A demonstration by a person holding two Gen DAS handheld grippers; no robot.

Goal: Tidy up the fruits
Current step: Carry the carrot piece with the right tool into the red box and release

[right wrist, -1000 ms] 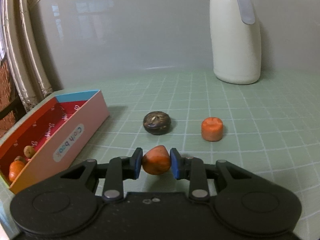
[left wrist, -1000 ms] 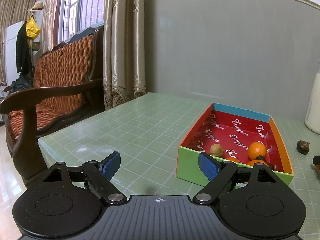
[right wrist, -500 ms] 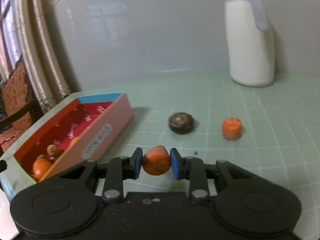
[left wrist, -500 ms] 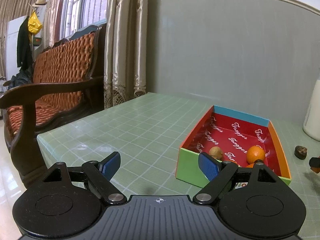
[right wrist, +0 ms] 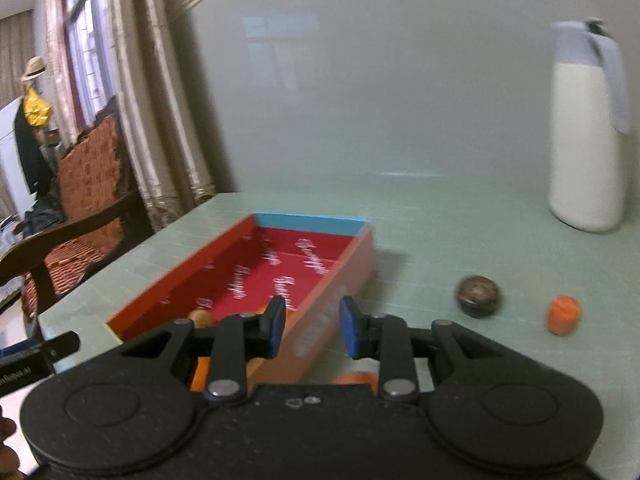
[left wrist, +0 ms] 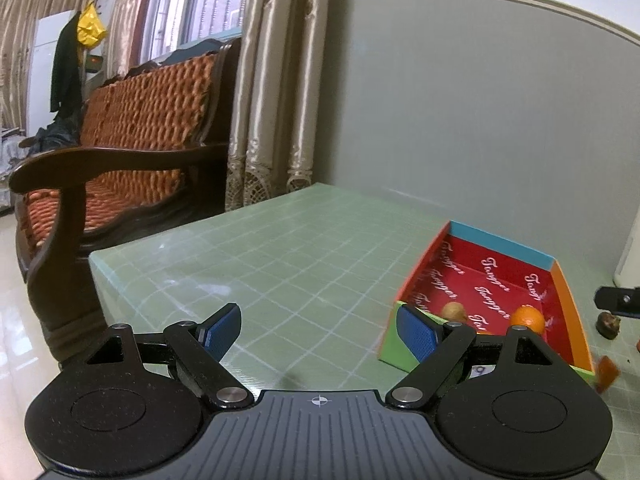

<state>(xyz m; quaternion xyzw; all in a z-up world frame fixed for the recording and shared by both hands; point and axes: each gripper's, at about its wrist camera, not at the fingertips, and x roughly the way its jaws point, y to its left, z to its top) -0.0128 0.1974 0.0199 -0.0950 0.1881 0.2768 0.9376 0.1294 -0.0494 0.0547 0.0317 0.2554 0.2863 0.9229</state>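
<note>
The right gripper [right wrist: 312,326], which gripped an orange fruit [right wrist: 356,379] a moment ago, now gapes empty above the box [right wrist: 344,276] wall, fruit blurred lower centre, seemingly outside; left gripper [left wrist: 320,330] wide, idle.

Wooden sofa [left wrist: 120,152] beside curtained window [left wrist: 208,0]

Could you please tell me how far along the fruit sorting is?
Done: an orange and a brown fruit lie in the box. In hand: nothing; left gripper and right gripper are open, a blurred orange piece beneath the right one. Left: dark fruit and orange chunk on the table.
</note>
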